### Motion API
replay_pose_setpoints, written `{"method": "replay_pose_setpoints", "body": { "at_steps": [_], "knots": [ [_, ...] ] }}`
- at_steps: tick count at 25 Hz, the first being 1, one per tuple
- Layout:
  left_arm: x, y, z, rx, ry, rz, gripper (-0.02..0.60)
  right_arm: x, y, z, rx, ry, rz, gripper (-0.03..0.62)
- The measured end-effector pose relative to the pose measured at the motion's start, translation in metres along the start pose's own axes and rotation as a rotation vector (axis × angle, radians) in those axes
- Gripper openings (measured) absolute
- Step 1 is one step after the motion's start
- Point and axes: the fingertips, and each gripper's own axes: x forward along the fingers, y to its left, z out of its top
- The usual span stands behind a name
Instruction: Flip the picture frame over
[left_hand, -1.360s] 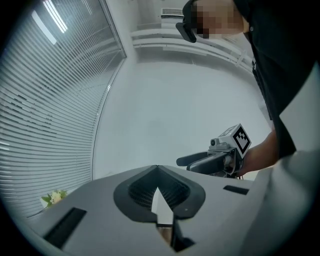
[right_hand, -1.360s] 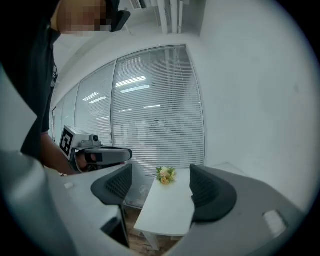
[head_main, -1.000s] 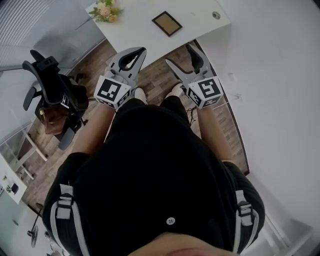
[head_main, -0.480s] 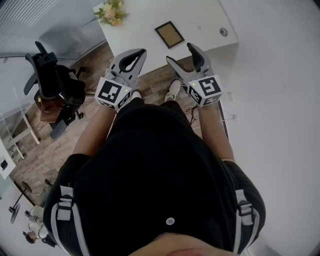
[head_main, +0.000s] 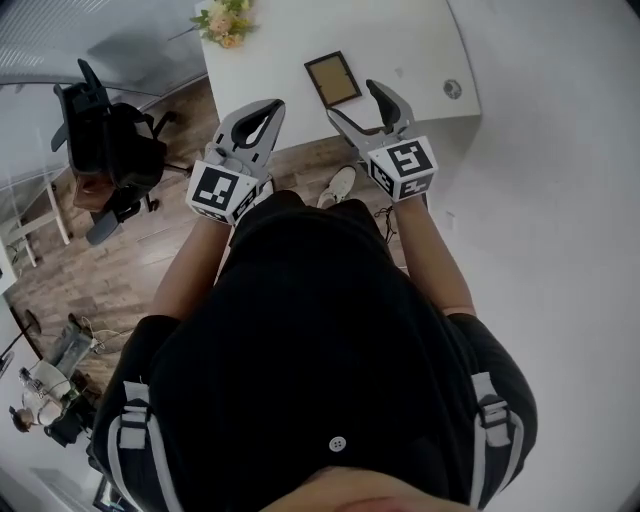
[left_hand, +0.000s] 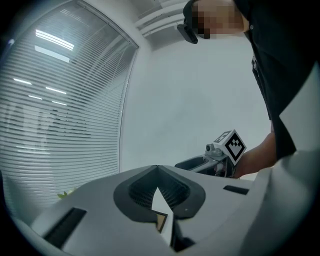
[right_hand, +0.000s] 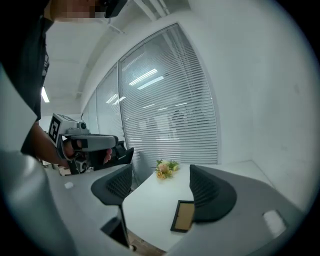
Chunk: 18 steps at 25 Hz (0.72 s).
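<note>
as a person in black stands at the near edge of a white table (head_main: 290, 40), an office chair (head_main: 105, 140) sits on the wooden floor (head_main: 120, 260) off the table's left side, and a small bunch of flowers (head_main: 224, 20) lies on the table's far left corner. the left gripper (head_main: 272, 104) is held in the air just short of the table's near edge, its jaws clenched tip to tip on nothing; its own view shows the pads meeting, with only a sliver of table below them. the picture frame (head_main: 333, 80) lies flat on the table near the middle of that near edge, a tan panel inside a dark border facing up, apart from both grippers. the right gripper (head_main: 351, 99) hangs over the same edge with its jaws spread wide and empty, and the frame sits just beyond its tips; in the right gripper view the frame (right_hand: 183, 215) shows on the table between the jaws, partly hidden behind the right-hand one. a small round object (head_main: 452, 89) rests by the table's right corner.
</note>
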Motion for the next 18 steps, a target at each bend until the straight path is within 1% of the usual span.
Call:
{"method": "replay_pose_setpoints", "body": {
  "at_steps": [6, 10, 14, 18],
  "knots": [
    [0.011, -0.006, -0.006, -0.020, 0.001, 0.141, 0.003, 0.015, -0.020, -0.022, -0.030, 0.067, 0.116, 0.370],
    [0.013, -0.011, -0.008, -0.038, -0.006, 0.207, 0.003, 0.021, -0.027, -0.035, -0.041, 0.102, 0.155, 0.370],
    [0.012, -0.015, -0.016, -0.054, -0.009, 0.261, 0.003, 0.028, -0.031, -0.050, -0.053, 0.133, 0.173, 0.370],
    [0.007, -0.017, -0.024, -0.062, -0.016, 0.287, 0.003, 0.040, -0.034, -0.065, -0.059, 0.155, 0.156, 0.370]
  ]
}}
